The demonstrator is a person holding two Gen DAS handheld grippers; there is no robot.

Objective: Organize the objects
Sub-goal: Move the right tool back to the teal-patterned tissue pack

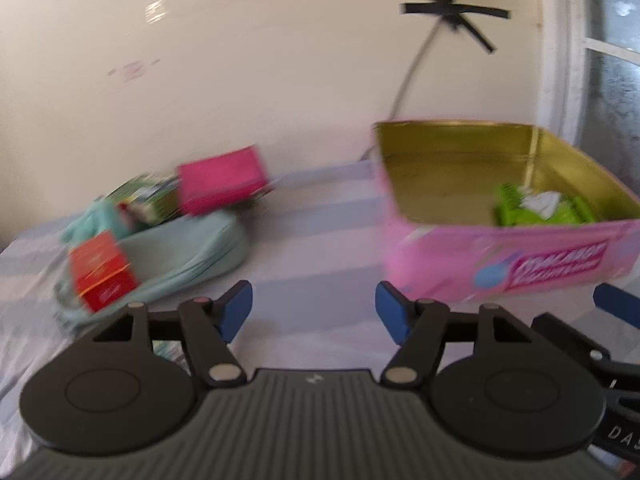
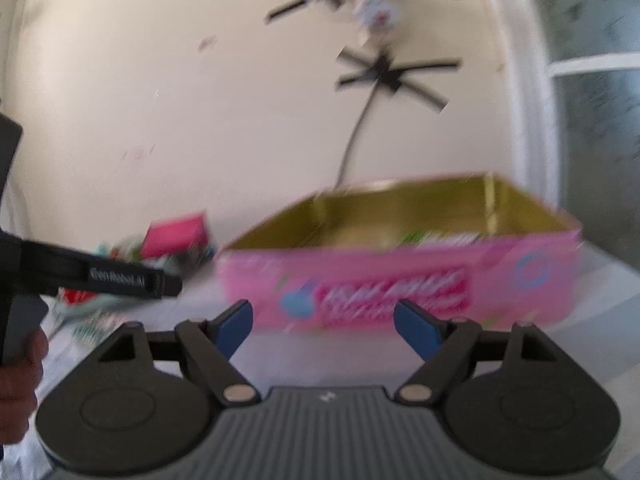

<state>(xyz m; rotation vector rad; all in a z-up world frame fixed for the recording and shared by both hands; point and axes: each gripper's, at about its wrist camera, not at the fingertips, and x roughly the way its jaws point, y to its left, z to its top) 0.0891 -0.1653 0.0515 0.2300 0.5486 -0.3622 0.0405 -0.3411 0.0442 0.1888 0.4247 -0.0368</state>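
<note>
Cream wall [image 1: 240,60], black tape cross [image 1: 454,12] holding a cable [image 1: 404,84], white frame [image 1: 560,60]

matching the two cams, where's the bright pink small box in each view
Left wrist: pink box at left centre, atop the pile on the teal cloth.
Right wrist: pink box, left of centre, left of the tin.
Shared landmark: the open pink tin.

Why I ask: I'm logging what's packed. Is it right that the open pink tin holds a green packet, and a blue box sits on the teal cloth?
Not quite. The box on the teal cloth is red, not blue, as the left wrist view shows. The pink tin does hold a green packet.
</note>
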